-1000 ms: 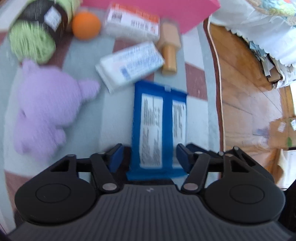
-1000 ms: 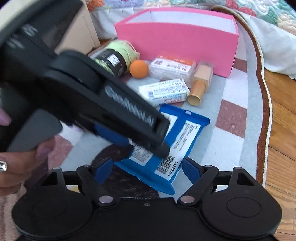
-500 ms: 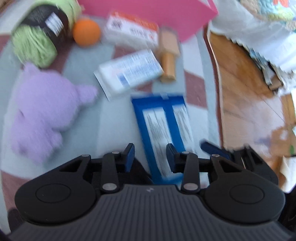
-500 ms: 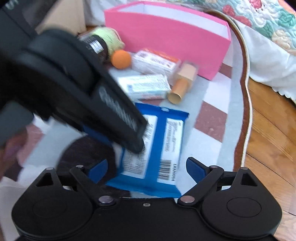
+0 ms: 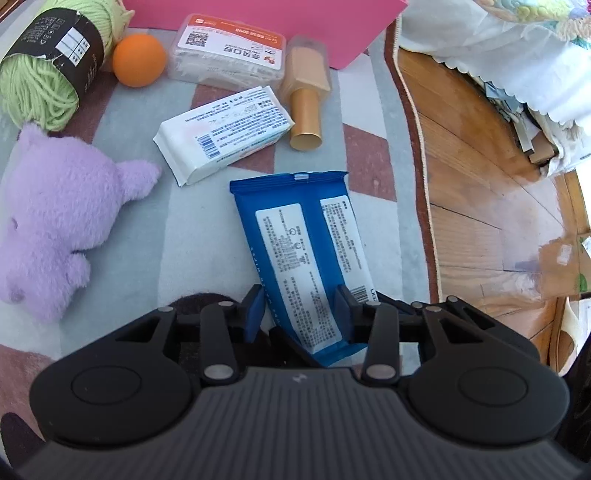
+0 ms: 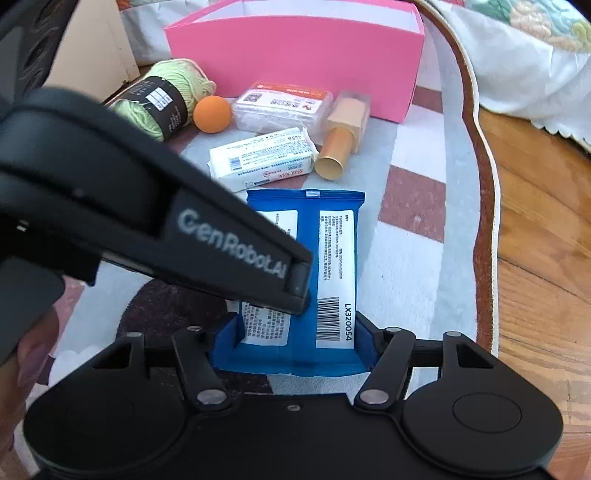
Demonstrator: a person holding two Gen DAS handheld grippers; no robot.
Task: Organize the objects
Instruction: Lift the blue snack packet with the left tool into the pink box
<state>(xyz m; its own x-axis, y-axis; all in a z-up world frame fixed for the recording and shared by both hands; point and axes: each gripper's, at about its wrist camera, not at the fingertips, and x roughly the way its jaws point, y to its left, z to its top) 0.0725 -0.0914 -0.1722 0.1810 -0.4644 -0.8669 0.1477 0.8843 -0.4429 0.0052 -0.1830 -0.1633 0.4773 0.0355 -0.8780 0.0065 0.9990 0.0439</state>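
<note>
between both grippers on rug: blue packet (image 6: 325,258); left gripper (image 5: 301,310) clamps it, right gripper (image 6: 295,332) closing on near end.

A grey rug (image 5: 207,236) with dull red patches and a dark brown border covers the floor, and its curved edge meets a wooden floor (image 5: 476,206) on the rug's right. Past the wood, further right of the rug, a white scalloped bedcover (image 5: 491,48) hangs down, with a floral quilt (image 6: 532,22) above it. A beige cardboard box (image 6: 96,44) stands beyond the rug's far left corner.
</note>
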